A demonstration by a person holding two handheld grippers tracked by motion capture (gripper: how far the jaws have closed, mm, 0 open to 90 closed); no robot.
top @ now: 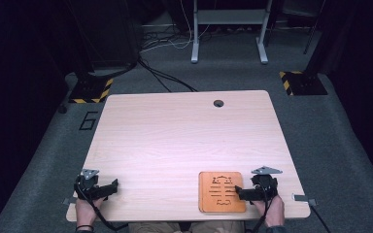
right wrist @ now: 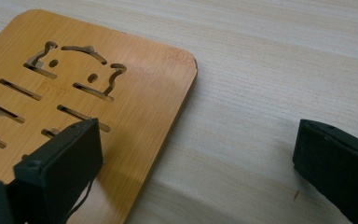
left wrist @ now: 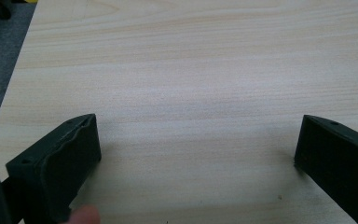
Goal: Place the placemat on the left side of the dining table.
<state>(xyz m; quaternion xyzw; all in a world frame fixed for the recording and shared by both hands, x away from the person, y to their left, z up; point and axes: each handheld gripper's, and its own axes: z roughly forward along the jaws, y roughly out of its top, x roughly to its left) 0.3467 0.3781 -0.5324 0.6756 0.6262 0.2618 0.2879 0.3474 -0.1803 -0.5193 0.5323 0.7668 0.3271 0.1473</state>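
Table (top: 175, 141) of pale wood fills the middle of the high view, with a small round hole near its far edge. An orange board (top: 222, 191) with cut-out slots lies flat near the near edge, right of centre. The right gripper (top: 240, 193) rests at the board's right edge, its tip over the board. The left gripper (top: 111, 187) sits well apart at the near left corner, over bare wood.

Left gripper view: the left gripper (left wrist: 198, 140) has its jaws spread wide, holding nothing, bare table (left wrist: 191, 70) between them.

Right gripper view: the right gripper (right wrist: 198, 144) is wide too and holds nothing. Its left jaw hangs over the board (right wrist: 135, 93), its right jaw over the table (right wrist: 270, 70); the board's edge runs between them.
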